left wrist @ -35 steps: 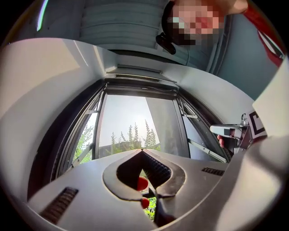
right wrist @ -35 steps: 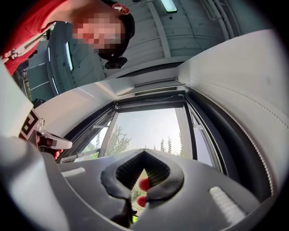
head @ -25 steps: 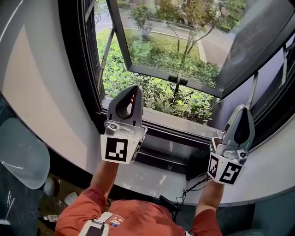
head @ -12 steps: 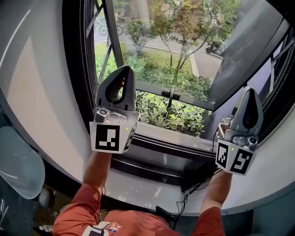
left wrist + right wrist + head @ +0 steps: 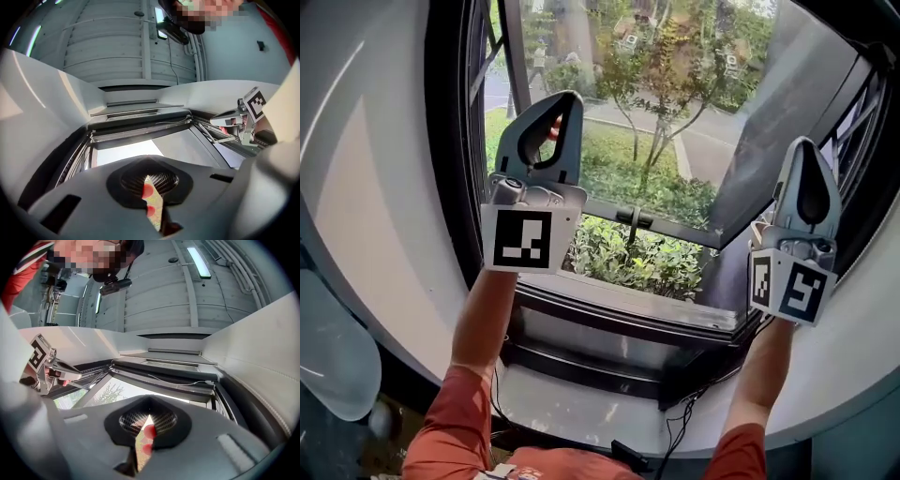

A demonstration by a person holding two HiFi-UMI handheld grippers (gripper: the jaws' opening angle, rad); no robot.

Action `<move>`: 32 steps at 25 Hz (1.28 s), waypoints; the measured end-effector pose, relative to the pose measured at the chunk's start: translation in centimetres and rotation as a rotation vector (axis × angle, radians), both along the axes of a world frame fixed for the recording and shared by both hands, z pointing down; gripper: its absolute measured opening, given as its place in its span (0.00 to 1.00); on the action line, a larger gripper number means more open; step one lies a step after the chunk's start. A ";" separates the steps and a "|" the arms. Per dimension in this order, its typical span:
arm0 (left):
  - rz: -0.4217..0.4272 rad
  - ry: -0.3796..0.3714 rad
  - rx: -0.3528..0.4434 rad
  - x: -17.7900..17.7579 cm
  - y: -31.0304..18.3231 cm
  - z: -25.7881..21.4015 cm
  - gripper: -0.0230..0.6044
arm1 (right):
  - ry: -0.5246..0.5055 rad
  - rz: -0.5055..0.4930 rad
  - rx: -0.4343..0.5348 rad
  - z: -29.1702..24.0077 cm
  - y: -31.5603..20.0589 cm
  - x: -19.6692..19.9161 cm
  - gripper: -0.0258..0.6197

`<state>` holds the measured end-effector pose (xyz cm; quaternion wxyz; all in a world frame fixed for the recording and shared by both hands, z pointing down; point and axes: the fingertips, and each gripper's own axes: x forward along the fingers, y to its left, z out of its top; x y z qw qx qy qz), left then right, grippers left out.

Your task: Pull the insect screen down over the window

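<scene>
Both grippers are held up in front of an open window. My left gripper [image 5: 566,97] is shut and empty before the left part of the opening. My right gripper [image 5: 804,142] is shut and empty near the right side of the frame. The left gripper view looks up past the shut left gripper [image 5: 149,163] to the dark screen housing [image 5: 140,125] across the window's top. A thin cord [image 5: 174,121] runs along it. The right gripper view shows the shut right gripper [image 5: 149,417] below the same housing [image 5: 164,374]. No screen mesh shows over the opening.
The glass sash [image 5: 675,112] swings outward, its handle [image 5: 632,221] at its lower rail. Below lies the dark sill [image 5: 619,319], with black cables [image 5: 675,417] under it. White curved walls [image 5: 375,187] flank the window. A pale rounded object [image 5: 328,352] sits at the lower left.
Both grippers have risen from sill height to the middle of the window. The head view has tilted upward, showing more of the glass and trees.
</scene>
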<state>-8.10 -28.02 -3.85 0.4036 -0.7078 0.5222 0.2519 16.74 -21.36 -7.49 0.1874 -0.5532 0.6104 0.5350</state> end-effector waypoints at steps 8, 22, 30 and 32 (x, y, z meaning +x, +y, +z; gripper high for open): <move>-0.069 -0.074 0.041 0.1 -0.8 -5.3 0.04 | 0.110 0.151 0.031 -5.6 -0.8 -0.2 0.05; -0.368 -0.317 0.192 1.8 -1.6 -15.6 0.12 | 0.308 0.491 0.018 -15.7 -3.5 -0.3 0.12; -0.575 -0.498 0.160 3.0 -3.5 -19.6 0.26 | 0.452 0.703 -0.078 -18.6 -5.9 -0.1 0.28; -0.636 -0.552 0.143 3.0 -4.0 -20.3 0.32 | 0.480 0.772 -0.103 -19.1 -6.6 0.4 0.31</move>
